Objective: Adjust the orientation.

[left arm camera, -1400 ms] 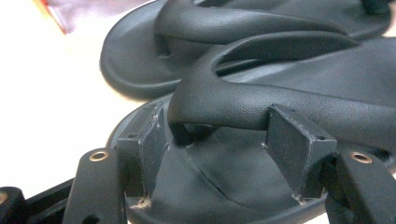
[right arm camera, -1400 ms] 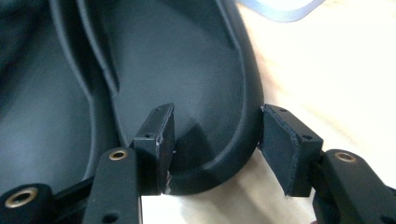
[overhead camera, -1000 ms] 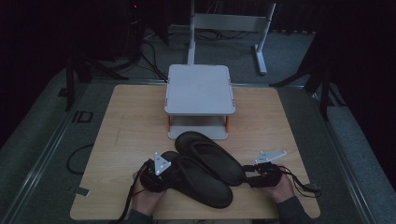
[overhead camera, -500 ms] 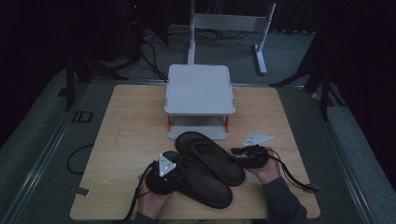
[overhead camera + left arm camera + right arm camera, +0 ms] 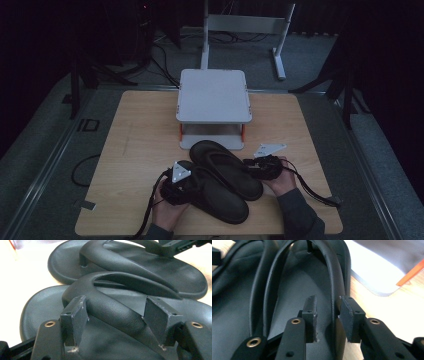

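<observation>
Two black flip-flops lie side by side on the wooden table (image 5: 140,150), near its front edge. My left gripper (image 5: 196,181) is at the near flip-flop (image 5: 222,196). Its jaws stand wide on either side of that broad strap (image 5: 112,307) and have just opened a little further. My right gripper (image 5: 248,163) reaches in from the right to the far flip-flop (image 5: 225,162). Its jaws have just been closing, and the thin strap (image 5: 334,277) runs between the pads. The strap sits close to one pad (image 5: 348,315), with a gap to the other.
A grey two-level stand (image 5: 214,95) with orange legs stands at the middle back of the table, just behind the flip-flops' toes. A metal frame (image 5: 245,25) rises behind the table. A cable loop (image 5: 82,170) lies on the floor at the left.
My right gripper has moved left from beside the far flip-flop onto its strap, and its jaws have narrowed. The left gripper has stayed at the near flip-flop.
</observation>
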A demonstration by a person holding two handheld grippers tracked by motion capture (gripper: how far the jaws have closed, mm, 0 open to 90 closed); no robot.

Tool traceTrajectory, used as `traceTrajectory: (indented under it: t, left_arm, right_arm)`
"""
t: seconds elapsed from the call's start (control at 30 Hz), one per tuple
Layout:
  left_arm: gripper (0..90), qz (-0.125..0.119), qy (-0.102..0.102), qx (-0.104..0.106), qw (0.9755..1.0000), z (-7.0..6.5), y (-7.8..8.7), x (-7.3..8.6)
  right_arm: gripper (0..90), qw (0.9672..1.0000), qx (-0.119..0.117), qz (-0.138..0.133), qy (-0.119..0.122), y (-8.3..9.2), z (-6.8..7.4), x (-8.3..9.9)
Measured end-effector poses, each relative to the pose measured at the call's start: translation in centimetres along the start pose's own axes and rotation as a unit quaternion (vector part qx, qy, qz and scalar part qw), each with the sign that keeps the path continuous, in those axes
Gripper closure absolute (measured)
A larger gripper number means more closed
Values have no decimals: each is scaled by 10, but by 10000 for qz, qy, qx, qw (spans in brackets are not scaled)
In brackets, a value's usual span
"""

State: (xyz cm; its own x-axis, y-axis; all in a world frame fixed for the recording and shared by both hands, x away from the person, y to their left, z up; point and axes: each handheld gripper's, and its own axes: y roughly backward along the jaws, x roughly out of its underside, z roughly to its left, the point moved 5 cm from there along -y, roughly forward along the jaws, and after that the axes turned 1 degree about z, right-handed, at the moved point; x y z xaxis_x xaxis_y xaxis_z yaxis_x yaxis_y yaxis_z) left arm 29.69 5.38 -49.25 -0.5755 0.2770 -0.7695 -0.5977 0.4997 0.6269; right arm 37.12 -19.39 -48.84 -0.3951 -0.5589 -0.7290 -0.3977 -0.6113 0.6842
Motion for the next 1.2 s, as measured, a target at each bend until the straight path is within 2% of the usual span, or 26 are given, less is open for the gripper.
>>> traceTrajectory:
  t: [0.17,0.23,0.27,0.3,0.47,0.6,0.73,0.87,1.0,1.03,1.1,1.2]
  left_arm:
    - [422,-43,67,-42,10000,5,-7,-8]
    - [429,-38,52,-35,10000,5,-8,-9]
    - [429,-41,-25,-26,10000,6,-10,-13]
    - [441,-58,-21,-13,10000,7,-11,-15]
    - [472,-135,-15,62,9999,9,-16,-23]
    - [478,-147,-24,118,9998,11,-21,-30]
    - [473,-27,1,38,10000,16,-27,-30]
    - [471,-49,5,29,10000,18,-31,-31]
    - [469,-52,-25,29,10000,21,-32,-32]
    - [469,-53,-53,20,10000,22,-33,-33]
    - [469,-46,-61,31,10000,25,-34,-33]
    - [466,-74,-11,9,10000,30,-33,-33]
  right_arm:
    - [703,9999,-55,-40,-117,8,0,8]
    - [704,9999,-81,-44,-125,11,0,10]
    - [703,9998,-107,-66,-136,12,1,11]
    - [703,9997,-173,-79,-174,16,4,16]
    - [695,9996,-213,-48,-151,22,10,24]
    - [693,9995,-256,-69,-182,24,14,29]
    - [694,9992,-355,-6,-160,27,19,33]
    - [688,9992,-399,26,-102,29,23,36]
    - [692,9983,-576,88,-75,30,31,39]
    - [697,9978,-655,94,-61,30,34,40]
    - [706,9952,-978,56,-64,30,42,41]
    - [695,9940,-1090,93,53,27,52,40]
